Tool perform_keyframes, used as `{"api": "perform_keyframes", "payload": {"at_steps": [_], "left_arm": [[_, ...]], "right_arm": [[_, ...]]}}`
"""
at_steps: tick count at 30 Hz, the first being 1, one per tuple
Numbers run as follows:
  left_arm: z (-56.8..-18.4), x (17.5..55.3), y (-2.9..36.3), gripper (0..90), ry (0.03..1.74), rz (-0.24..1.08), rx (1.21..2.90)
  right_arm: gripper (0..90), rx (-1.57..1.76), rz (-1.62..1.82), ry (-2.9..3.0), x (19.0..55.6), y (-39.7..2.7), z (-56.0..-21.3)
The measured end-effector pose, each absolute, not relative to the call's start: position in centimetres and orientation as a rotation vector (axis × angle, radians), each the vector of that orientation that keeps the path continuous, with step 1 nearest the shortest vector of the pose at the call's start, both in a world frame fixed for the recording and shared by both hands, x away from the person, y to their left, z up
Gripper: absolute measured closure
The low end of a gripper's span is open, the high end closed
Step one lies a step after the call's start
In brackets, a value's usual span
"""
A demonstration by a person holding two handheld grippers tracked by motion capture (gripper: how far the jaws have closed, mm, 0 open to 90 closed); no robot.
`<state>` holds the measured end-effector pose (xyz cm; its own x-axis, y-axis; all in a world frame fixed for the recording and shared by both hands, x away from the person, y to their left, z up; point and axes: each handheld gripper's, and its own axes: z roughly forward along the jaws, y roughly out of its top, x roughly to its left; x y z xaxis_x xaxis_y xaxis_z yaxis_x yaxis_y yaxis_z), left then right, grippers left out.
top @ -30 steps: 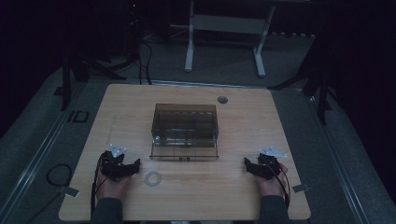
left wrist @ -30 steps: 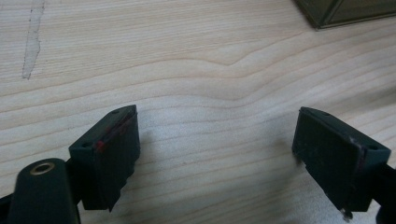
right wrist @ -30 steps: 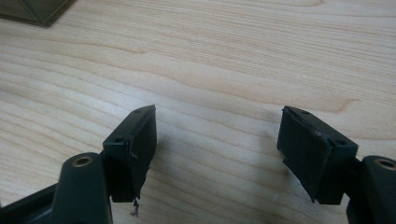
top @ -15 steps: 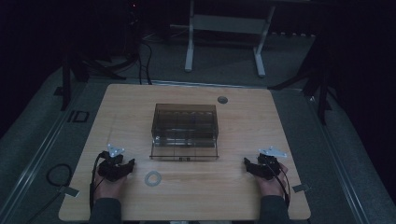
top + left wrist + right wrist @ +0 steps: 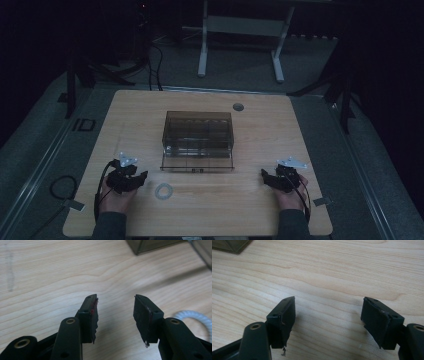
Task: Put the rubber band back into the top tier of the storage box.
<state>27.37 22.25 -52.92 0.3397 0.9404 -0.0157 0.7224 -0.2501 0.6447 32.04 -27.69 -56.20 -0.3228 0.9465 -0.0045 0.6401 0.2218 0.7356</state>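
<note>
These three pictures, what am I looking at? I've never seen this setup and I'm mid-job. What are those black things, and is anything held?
A person sits at a wooden table with a hand-held two-jaw tool in each hand. The high view looks down from above: the left claw is at lower left, the right claw at lower right. The other two pictures come from cameras riding on each tool, looking along its black jaws. On the table stand a clear brown box in the middle and a white ring beside the left claw; the ring also shows in the left gripper view. The left claw's jaws have just been closing, with nothing between them. Both claws are open and hold nothing.
</note>
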Motion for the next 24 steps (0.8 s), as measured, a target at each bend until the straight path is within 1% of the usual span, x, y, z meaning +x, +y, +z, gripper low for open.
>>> {"api": "perform_keyframes", "payload": {"at_steps": [9,12,24], "left_arm": [[-52.1,27.1,21.7,55.0,1.389,0.469,2.091],[-52.0,27.0,21.5,57.4,1.368,0.449,2.11],[-51.3,26.7,20.9,56.7,1.307,0.403,2.167]], "right_arm": [[27.5,1.458,0.893,2.047,32.1,-27.7,-56.2],[27.5,1.458,0.893,2.048,32.1,-27.7,-56.2],[27.4,1.45,0.898,2.055,32.3,-27.6,-56.2]]}}
